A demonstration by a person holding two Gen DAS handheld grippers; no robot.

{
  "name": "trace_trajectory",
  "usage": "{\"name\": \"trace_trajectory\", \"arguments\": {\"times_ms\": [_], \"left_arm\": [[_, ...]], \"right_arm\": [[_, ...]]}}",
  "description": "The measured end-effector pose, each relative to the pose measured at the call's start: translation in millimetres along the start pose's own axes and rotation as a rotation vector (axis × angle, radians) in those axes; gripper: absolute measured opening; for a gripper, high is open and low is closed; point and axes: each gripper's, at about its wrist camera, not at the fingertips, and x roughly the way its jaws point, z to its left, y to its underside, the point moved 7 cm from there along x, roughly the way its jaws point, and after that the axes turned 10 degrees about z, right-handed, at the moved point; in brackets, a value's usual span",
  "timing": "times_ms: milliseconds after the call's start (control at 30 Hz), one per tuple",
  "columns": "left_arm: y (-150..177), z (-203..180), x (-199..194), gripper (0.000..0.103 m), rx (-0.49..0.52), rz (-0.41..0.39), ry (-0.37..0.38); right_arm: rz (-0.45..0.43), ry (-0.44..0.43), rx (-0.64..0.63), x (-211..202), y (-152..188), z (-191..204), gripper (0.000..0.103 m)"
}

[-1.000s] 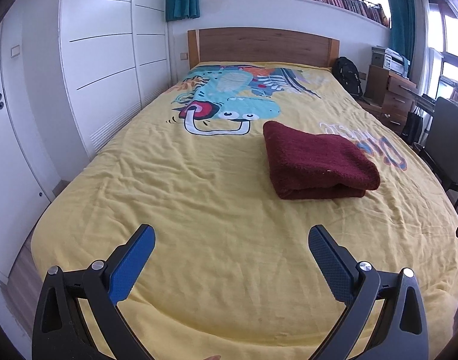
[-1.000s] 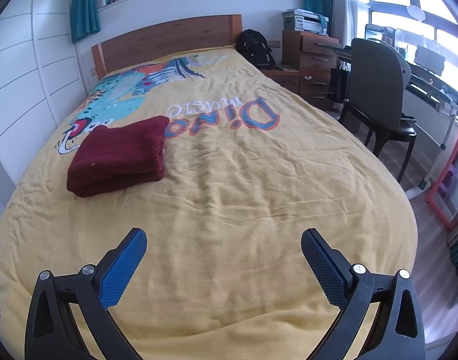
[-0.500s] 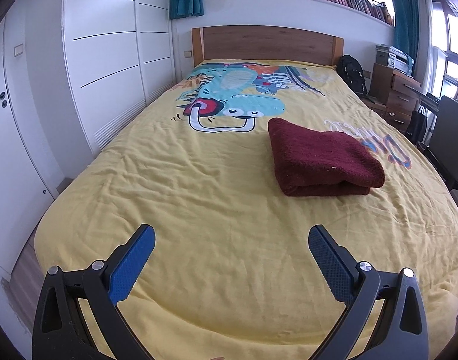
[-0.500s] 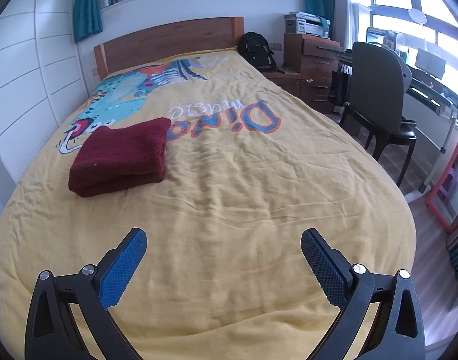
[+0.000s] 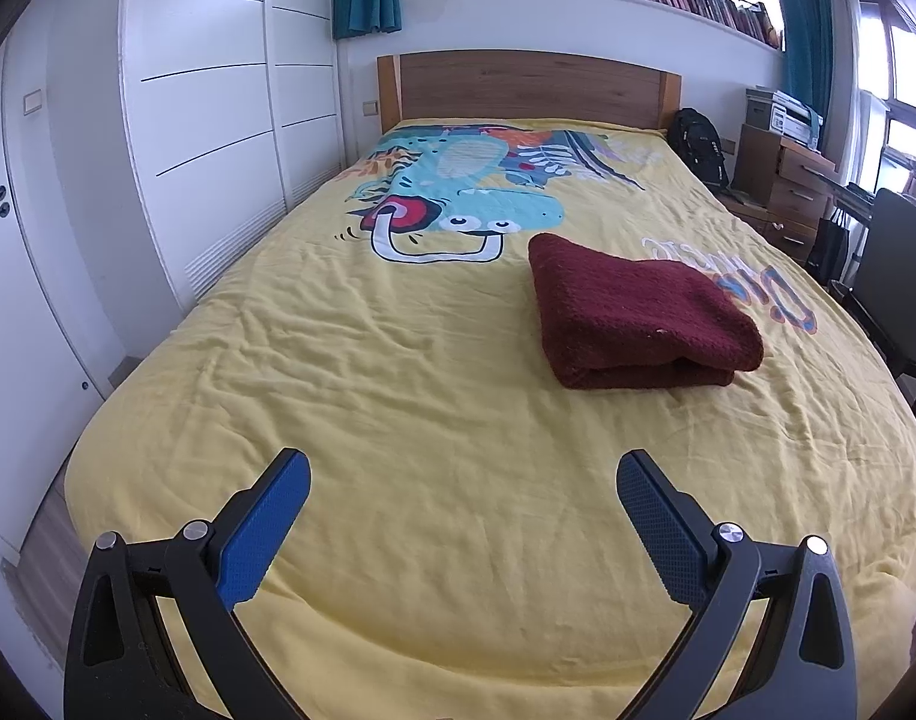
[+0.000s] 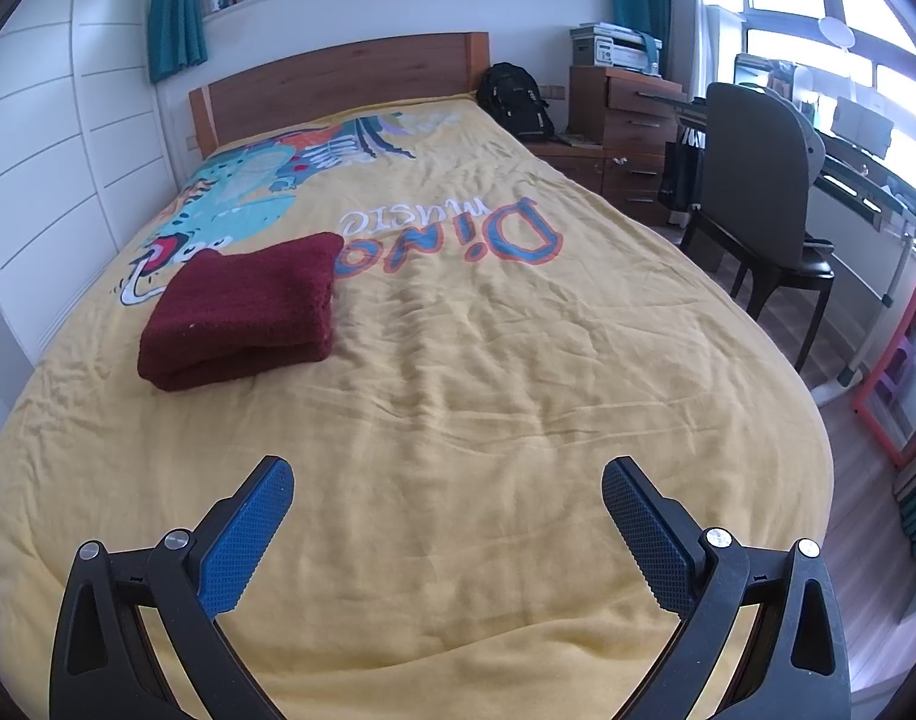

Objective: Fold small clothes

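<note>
Folded maroon garment [image 5: 638, 315] lies on yellow bedspread [image 5: 398, 396]; left claw [image 5: 463, 480] and right claw [image 6: 447, 483] both released, empty

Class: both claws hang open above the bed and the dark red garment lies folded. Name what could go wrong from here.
1. Grabbing the folded dark red fleece garment by its top layer might undo the fold.
2. The wrinkled yellow dinosaur-print bedspread could get pinched along with it.
3. The open left claw and right claw would need a long reach.

Dark maroon folded garment [image 5: 638, 318], plain, yellow bedspread [image 5: 398, 396] with teal dinosaur print and orange-blue lettering, blue textured pads [image 6: 248, 534] on black gripper frames, brown wooden headboard [image 5: 530, 87], teal curtains [image 6: 173, 12], white wardrobe [image 5: 206, 120]
</note>
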Motion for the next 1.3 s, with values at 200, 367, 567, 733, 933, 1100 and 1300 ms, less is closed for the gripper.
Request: {"name": "trace_trajectory", "arguments": {"times_ms": [200, 367, 567, 733, 933, 1100, 1300], "left_arm": [[1.5, -4.5, 0.0, 0.101, 0.003, 0.0, 0.006], [2.1, -6.1, 0.4, 0.101, 0.005, 0.0, 0.009], [2.4, -6.5, 0.0, 0.101, 0.003, 0.0, 0.008], [2.9, -10.8, -0.5, 0.101, 0.006, 0.0, 0.013], [3.6, -12.0, -0.9, 0.101, 0.004, -0.001, 0.015], [4.3, -13.6, -1.1, 0.101, 0.003, 0.001, 0.016], [5.4, -16.1, -1.3, 0.101, 0.005, 0.0, 0.018]], "right_arm": [[0.002, -0.001, -0.001, 0.5, 0.5, 0.1, 0.103], [0.005, -0.002, 0.0, 1.3, 2.5, 0.6, 0.103], [0.005, -0.001, 0.0, 1.4, 2.7, 0.7, 0.103], [0.005, -0.001, 0.0, 1.4, 2.8, 0.8, 0.103], [0.008, 0.001, -0.001, 3.1, 4.8, 0.5, 0.103], [0.011, 0.001, -0.003, 4.9, 6.9, 0.4, 0.103], [0.018, -0.001, -0.005, 7.7, 10.0, 0.0, 0.103]]}}
